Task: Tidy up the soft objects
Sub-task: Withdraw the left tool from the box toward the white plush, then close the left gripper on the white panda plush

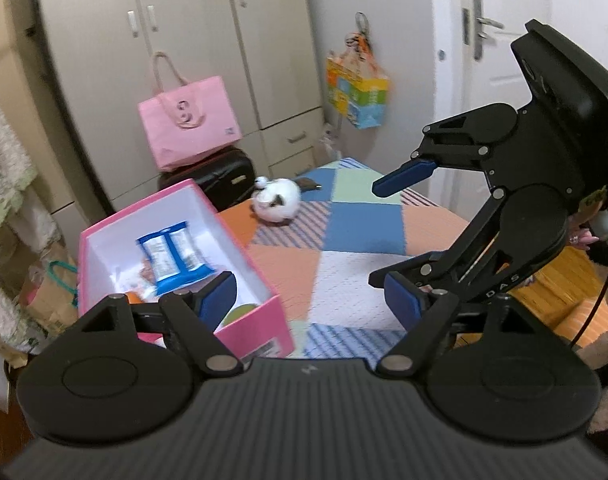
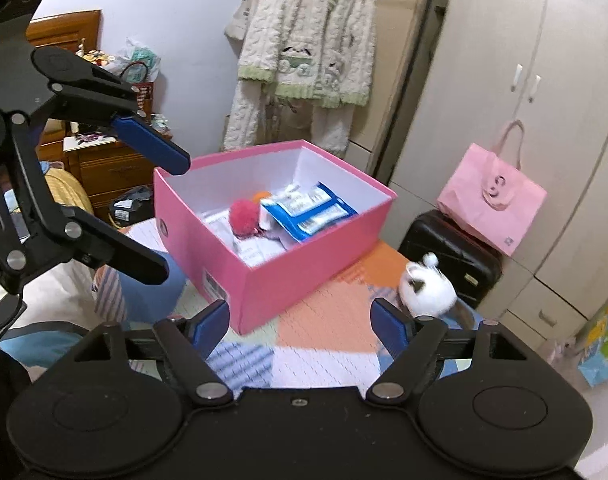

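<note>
A pink box (image 1: pixel 260 322) (image 2: pixel 288 280) stands on the patchwork table cover. It holds a blue-and-white packet (image 1: pixel 172 254) (image 2: pixel 307 212), a pink pompom (image 2: pixel 244 216), something orange and other small items. A white plush toy (image 1: pixel 278 200) (image 2: pixel 427 290) lies on the table beyond the box, apart from it. My left gripper (image 1: pixel 311 300) is open and empty, beside the box's near corner; it also shows in the right wrist view (image 2: pixel 172 216). My right gripper (image 2: pixel 300 328) is open and empty above the table, in front of the box; it also shows in the left wrist view (image 1: pixel 387 236).
A pink tote bag (image 1: pixel 190 124) (image 2: pixel 491 196) sits on a black suitcase (image 1: pixel 224 176) (image 2: pixel 451 256) behind the table. Wardrobe doors (image 1: pixel 184 40) stand behind. A colourful bag (image 1: pixel 357 92) hangs on the wall. A fleece robe (image 2: pixel 304 52) hangs on the wall. A wooden dresser (image 2: pixel 96 160) stands at the left.
</note>
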`<state>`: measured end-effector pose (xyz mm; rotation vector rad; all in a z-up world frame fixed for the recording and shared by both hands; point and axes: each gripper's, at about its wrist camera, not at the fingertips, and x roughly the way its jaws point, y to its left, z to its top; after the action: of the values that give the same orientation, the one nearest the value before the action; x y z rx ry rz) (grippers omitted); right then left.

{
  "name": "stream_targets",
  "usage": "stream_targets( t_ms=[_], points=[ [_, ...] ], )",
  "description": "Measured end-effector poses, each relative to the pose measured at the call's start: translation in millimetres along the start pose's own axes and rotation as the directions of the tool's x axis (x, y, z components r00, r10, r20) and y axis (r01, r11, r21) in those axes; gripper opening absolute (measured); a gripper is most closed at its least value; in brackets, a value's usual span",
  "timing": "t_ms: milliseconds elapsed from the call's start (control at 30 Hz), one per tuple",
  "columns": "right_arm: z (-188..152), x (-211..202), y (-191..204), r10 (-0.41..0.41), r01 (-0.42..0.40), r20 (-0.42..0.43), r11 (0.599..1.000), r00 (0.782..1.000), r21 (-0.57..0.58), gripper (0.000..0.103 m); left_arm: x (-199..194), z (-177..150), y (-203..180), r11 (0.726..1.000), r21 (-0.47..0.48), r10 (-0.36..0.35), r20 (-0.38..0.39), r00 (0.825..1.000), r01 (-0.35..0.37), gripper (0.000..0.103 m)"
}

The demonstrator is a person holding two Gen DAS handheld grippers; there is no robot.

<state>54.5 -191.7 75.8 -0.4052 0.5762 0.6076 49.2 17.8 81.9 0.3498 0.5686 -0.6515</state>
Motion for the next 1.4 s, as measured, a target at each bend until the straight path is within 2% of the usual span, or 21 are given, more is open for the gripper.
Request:
stream_targets(
  t_ms=[200, 333, 467, 733, 900, 1000, 1200, 1333, 1400],
  points=[
    [-27.9, -2.3, -24.6, -0.033, 0.03, 0.031, 0.997, 0.999, 0.071, 0.086, 24.7, 12.9, -17.6, 0.998, -0.02, -0.064, 0.014, 0.998, 0.064, 0.081],
    [-42.4, 8.0, -40.0, -0.122, 0.119, 0.032, 0.991, 0.992, 0.066, 0.088, 45.0, 23.9, -22.9, 0.995, -0.04, -0.094, 0.033, 0.995, 0.095, 0.082],
    [-53.5, 18.0, -56.7, -0.12, 0.116, 0.054, 0.991, 0.991, 0.072, 0.088, 69.5, 34.3, -25.9, 0.991, -0.081, -0.103, 0.047, 0.994, 0.106, 0.083],
    [-63.4, 47.3, -80.4, -0.101, 0.096, 0.11, 0.994, 0.989, 0.044, 0.09, 124.8, 47.2, -22.0, 0.981, -0.183, -0.042, 0.084, 0.996, 0.057, 0.087],
    [-72.5, 77.8, -103.1, -0.069, 0.056, 0.113, 0.992, 0.991, 0.115, 0.09, 145.5, 45.2, -17.1, 0.963, -0.265, -0.01, 0.15, 0.989, 0.05, 0.091],
    [-76.3, 86.8, -114.6, -0.059, 0.041, 0.134, 0.99, 0.989, 0.133, 0.09, 161.4, 49.2, -17.5, 0.958, -0.283, -0.015, 0.141, 0.99, 0.054, 0.091],
    [-75.7, 102.4, -137.3, -0.04, 0.025, 0.16, 0.995, 0.986, 0.092, 0.09, 196.9, 58.7, -19.0, 0.952, -0.306, 0.071, 0.121, 0.99, -0.031, 0.091],
    [-69.3, 120.0, -152.2, 0.023, -0.033, 0.16, 0.998, 0.987, 0.059, 0.09, 219.3, 64.7, -4.5, 0.917, -0.398, 0.07, 0.069, 0.995, -0.037, 0.09],
    [-65.0, 133.5, -157.5, 0.036, -0.043, 0.146, 0.998, 0.989, 0.045, 0.09, 228.6, 68.4, 1.1, 0.903, -0.425, 0.094, 0.058, 0.994, -0.061, 0.09]
  ],
)
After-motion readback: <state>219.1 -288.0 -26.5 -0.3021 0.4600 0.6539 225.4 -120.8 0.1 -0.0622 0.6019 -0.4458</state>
